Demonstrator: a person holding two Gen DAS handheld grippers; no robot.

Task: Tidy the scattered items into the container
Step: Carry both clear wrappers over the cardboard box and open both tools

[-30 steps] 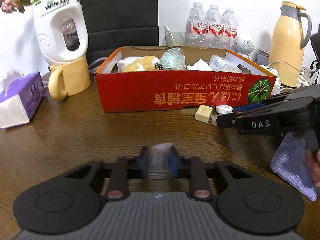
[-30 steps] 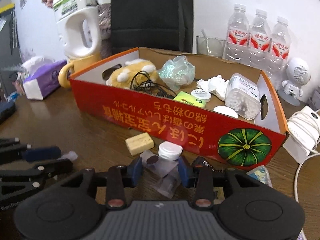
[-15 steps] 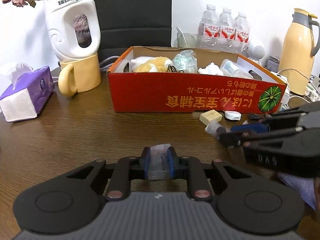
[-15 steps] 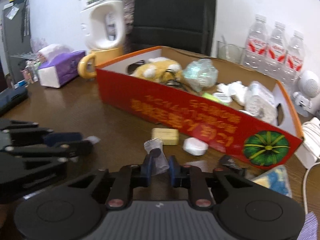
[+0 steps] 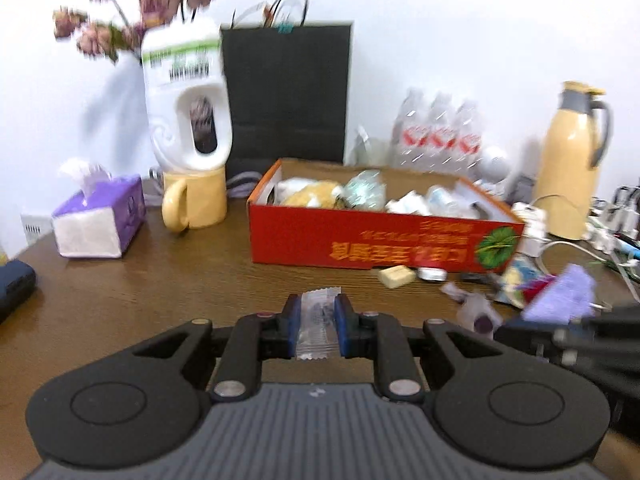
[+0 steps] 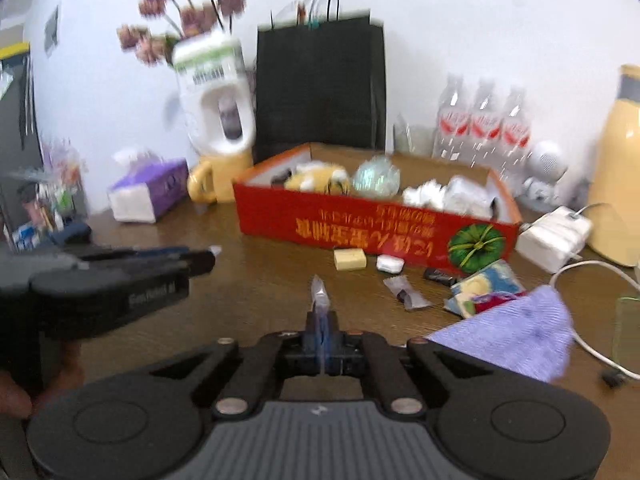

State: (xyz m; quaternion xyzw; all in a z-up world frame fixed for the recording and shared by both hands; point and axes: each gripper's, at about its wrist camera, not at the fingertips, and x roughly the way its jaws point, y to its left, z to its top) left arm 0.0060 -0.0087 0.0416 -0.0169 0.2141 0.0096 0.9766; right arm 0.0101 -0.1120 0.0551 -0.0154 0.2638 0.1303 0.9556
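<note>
Both hand-held grippers are loaded. The left hand-held gripper (image 5: 318,330) clamps a clear sachet (image 5: 317,326) flat between its pads; the right hand-held gripper (image 6: 322,336) pinches another clear sachet (image 6: 320,294) edge-on. The red cardboard box (image 5: 360,246) lies ahead of both, across bare surface (image 5: 160,288), slightly right of the left one, which looks nearer.

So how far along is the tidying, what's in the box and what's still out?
Partly done. The red cardboard box already holds a plush toy, crumpled tissue and other bits. In hand: the left gripper grips a clear sachet; the right gripper pinches another clear packet. Still on the table: a beige eraser, white cap, clear wrapper and purple cloth.
</note>
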